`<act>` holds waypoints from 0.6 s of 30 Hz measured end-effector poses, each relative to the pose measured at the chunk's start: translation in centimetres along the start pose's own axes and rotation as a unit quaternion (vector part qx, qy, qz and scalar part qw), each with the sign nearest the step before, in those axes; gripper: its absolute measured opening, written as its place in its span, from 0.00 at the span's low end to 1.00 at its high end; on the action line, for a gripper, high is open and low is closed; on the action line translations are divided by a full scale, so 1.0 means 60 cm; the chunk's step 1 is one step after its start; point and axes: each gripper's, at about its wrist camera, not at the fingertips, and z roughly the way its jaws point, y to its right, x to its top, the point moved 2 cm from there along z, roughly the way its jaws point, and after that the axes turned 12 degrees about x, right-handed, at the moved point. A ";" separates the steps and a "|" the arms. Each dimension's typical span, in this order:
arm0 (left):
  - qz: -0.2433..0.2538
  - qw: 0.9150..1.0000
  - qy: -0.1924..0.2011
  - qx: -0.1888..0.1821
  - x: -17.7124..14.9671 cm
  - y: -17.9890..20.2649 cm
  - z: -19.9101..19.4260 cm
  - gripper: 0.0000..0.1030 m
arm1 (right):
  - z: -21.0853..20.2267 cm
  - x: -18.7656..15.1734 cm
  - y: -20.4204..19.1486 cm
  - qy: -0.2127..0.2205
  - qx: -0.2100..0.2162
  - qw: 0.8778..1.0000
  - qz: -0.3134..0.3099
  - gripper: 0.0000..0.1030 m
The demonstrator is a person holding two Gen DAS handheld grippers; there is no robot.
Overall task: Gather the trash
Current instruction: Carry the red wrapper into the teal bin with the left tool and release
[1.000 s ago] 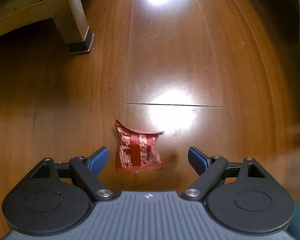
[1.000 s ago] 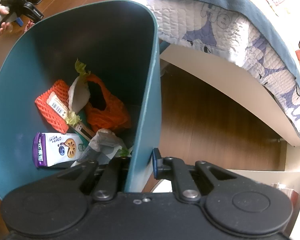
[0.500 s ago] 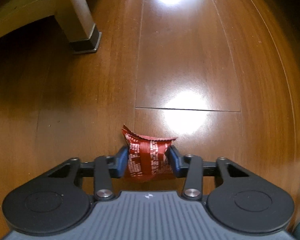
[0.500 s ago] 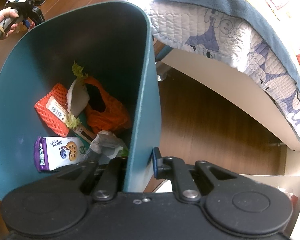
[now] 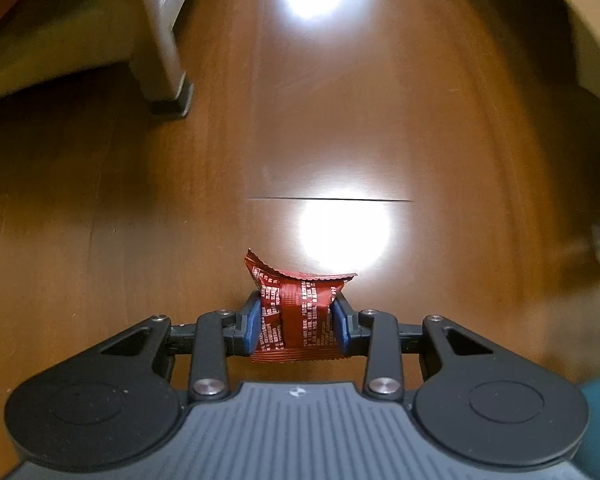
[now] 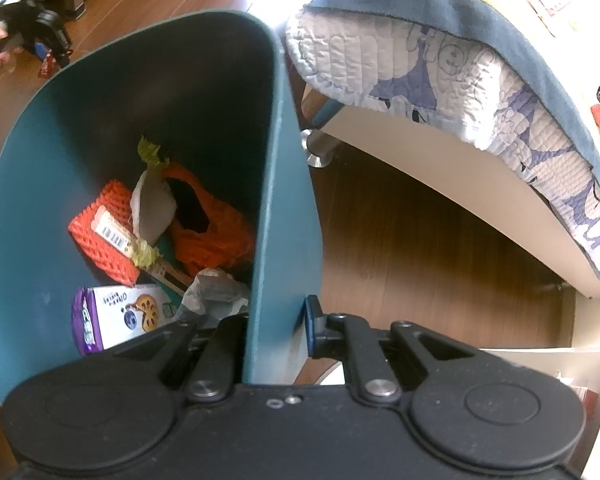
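The left gripper (image 5: 296, 326), its jaws closing, pinches a crinkled red foil snack wrapper (image 5: 297, 312) between blue pads over the glossy brown wooden floor (image 5: 140, 208), the pick-up step apparently under way. The right gripper (image 6: 278, 332) is clamped on the wall of a tall teal plastic bin (image 6: 288, 208) already holding litter; next, likely, the wrapper must travel over that rim before release
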 end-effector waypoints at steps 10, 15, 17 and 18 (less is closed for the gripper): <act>0.099 0.989 0.078 -0.077 -0.039 0.036 -0.235 0.34 | 0.000 0.004 0.018 0.005 0.011 0.998 0.069 0.11; 0.161 0.973 0.106 -0.130 -0.070 0.080 -0.341 0.34 | 0.003 -0.004 0.041 0.002 0.023 0.991 0.134 0.11; 0.192 0.963 0.117 -0.145 -0.087 0.106 -0.382 0.34 | 0.002 -0.011 0.047 0.004 0.030 0.988 0.153 0.11; 0.208 0.959 0.123 -0.151 -0.097 0.122 -0.401 0.34 | 0.002 -0.014 0.049 0.004 0.033 0.986 0.161 0.11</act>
